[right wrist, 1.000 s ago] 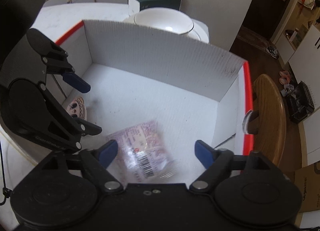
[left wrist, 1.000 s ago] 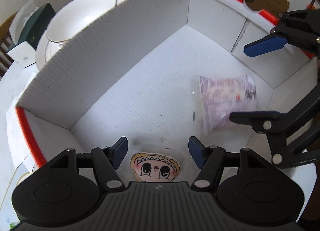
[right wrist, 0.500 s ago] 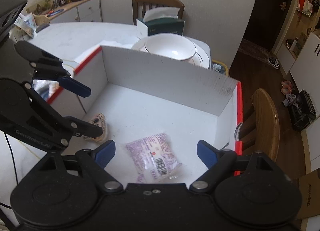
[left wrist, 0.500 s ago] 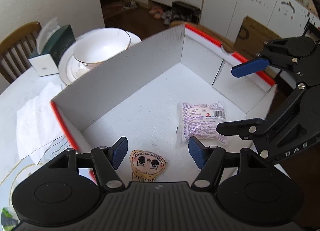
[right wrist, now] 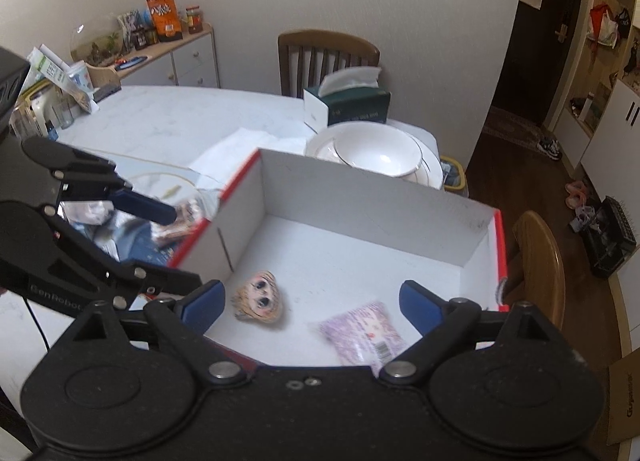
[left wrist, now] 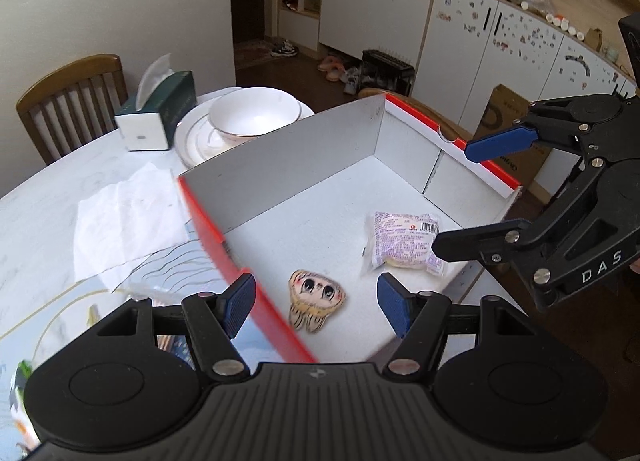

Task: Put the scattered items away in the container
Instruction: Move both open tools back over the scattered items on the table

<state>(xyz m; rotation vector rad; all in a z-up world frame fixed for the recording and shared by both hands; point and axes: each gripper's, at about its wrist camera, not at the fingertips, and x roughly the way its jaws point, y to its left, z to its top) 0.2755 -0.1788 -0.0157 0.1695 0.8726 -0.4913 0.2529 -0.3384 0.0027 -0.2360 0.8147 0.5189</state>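
A white cardboard box with a red rim (left wrist: 304, 165) (right wrist: 360, 189) stands on the table. Inside lie a cartoon-face piece (left wrist: 316, 297) (right wrist: 261, 296) and a purple-printed snack packet (left wrist: 404, 241) (right wrist: 366, 335). My left gripper (left wrist: 316, 303) is open and empty, held above the box's near left wall. My right gripper (right wrist: 312, 305) is open and empty, above the box's near edge; it also shows in the left wrist view (left wrist: 468, 197). The left gripper shows in the right wrist view (right wrist: 168, 245).
A white bowl on plates (left wrist: 252, 117) (right wrist: 376, 153) and a green tissue box (left wrist: 158, 113) (right wrist: 348, 103) stand behind the box. A tissue sheet (left wrist: 128, 217) and loose packets (right wrist: 120, 229) lie left of it. Wooden chairs (right wrist: 540, 257) ring the table.
Both grippers have risen and pulled back from the box interior. The packet, blurred a second ago, now lies still on the box floor. The left gripper has shifted left over the box wall.
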